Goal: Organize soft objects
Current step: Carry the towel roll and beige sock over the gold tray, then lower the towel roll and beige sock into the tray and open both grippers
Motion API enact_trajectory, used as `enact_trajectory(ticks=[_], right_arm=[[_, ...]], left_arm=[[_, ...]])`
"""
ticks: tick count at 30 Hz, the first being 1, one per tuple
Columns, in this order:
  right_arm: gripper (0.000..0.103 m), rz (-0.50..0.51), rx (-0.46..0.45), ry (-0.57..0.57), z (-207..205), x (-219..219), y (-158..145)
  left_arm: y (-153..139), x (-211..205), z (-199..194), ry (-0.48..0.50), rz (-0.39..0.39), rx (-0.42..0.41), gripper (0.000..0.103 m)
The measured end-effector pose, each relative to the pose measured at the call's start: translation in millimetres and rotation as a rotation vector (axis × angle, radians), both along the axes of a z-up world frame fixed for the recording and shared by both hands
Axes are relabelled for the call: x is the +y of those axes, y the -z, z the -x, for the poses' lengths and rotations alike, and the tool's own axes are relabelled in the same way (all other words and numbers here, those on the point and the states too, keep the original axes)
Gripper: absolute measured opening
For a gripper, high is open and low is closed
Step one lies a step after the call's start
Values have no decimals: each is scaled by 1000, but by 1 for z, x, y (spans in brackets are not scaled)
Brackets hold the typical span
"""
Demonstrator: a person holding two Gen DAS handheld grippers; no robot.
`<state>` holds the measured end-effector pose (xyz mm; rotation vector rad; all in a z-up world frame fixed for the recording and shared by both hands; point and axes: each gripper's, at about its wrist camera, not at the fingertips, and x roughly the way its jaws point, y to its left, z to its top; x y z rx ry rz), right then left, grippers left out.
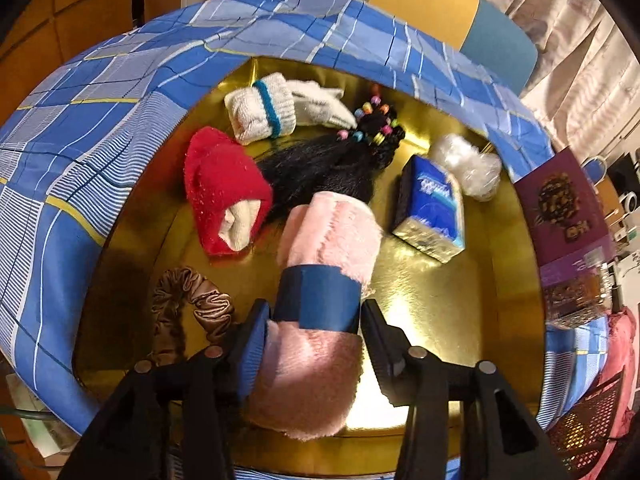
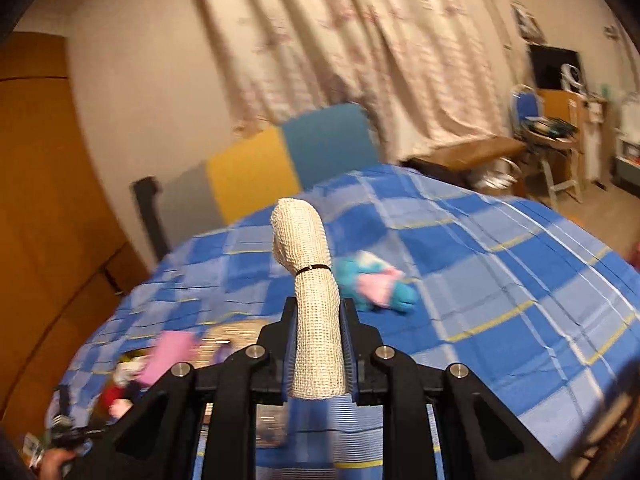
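My left gripper (image 1: 314, 312) is shut on a rolled pink fluffy towel (image 1: 332, 236) with a blue band, held over a gold tray (image 1: 440, 304) on the bed. In the tray lie a red sock bundle (image 1: 220, 184), a white glove roll with a teal band (image 1: 264, 110), a black hair piece with coloured beads (image 1: 340, 160), a blue tissue pack (image 1: 432, 208), a clear plastic wad (image 1: 468, 166) and a brown satin scrunchie (image 1: 192, 304). My right gripper (image 2: 318, 312) is shut on a rolled cream mesh cloth (image 2: 312, 280) tied with a black band, held upright above the bed.
The bed has a blue checked sheet (image 2: 480, 280). A teal and pink soft item (image 2: 376, 284) lies on it. A pink item (image 2: 168, 352) and other small things sit at the bed's left edge. A purple box (image 1: 568, 216) stands right of the tray.
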<state>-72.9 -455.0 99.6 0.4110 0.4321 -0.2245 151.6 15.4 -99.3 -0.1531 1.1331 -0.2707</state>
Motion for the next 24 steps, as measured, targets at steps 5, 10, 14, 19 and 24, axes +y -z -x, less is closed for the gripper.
enact_trajectory(ticks=[5, 10, 14, 19, 24], right_arm=[[20, -23, -15, -168, -17, 63, -10], [20, -46, 49, -377, -48, 143, 5], [20, -32, 140, -505, -73, 204, 31], [20, -86, 298, -574, -112, 264, 83], [20, -116, 431, -564, -142, 299, 130]], left_arm=[[-19, 20, 14, -9, 77, -67, 55], [-41, 34, 29, -54, 96, -168, 55], [-51, 43, 38, -58, 129, -226, 55], [-55, 46, 42, -80, 102, -272, 55], [-49, 56, 46, -100, 108, -250, 55]])
